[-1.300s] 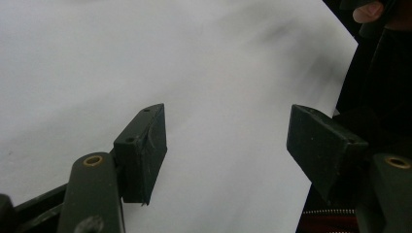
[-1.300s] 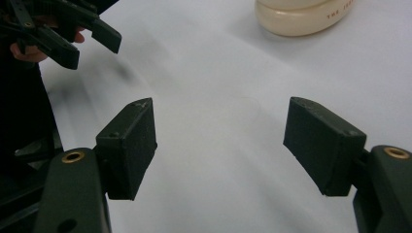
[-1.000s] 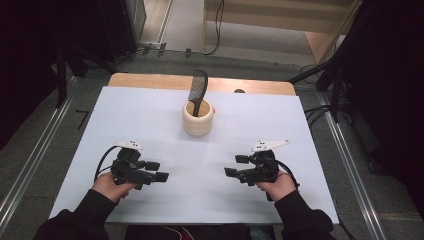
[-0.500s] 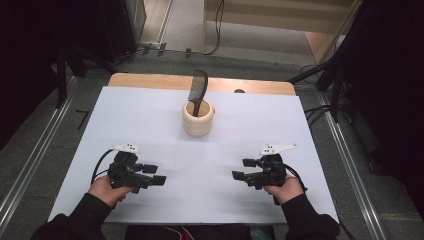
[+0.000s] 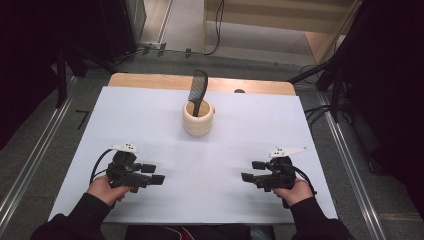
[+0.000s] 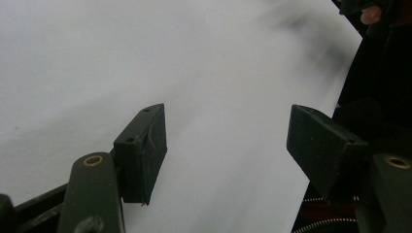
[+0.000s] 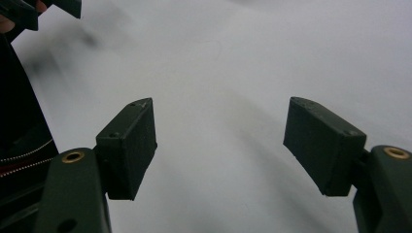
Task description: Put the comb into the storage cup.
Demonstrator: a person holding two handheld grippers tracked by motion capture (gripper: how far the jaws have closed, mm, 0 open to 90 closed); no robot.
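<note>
- High view: the left tongs [image 5: 152,173] sit near the desk [image 5: 150,115] edge, left of the cream holder [image 5: 198,119] and well short of it, jaws wide apart on nothing.
- The holder stands mid-desk toward the far edge, with a black spatula [image 5: 198,91] leaning out of it. I'd worry a sideways knock on that tall handle tips the lot.
- The right tongs [image 5: 253,171], right of the holder and just as far back, are spread empty too; a long reach could arrive crooked.
</note>
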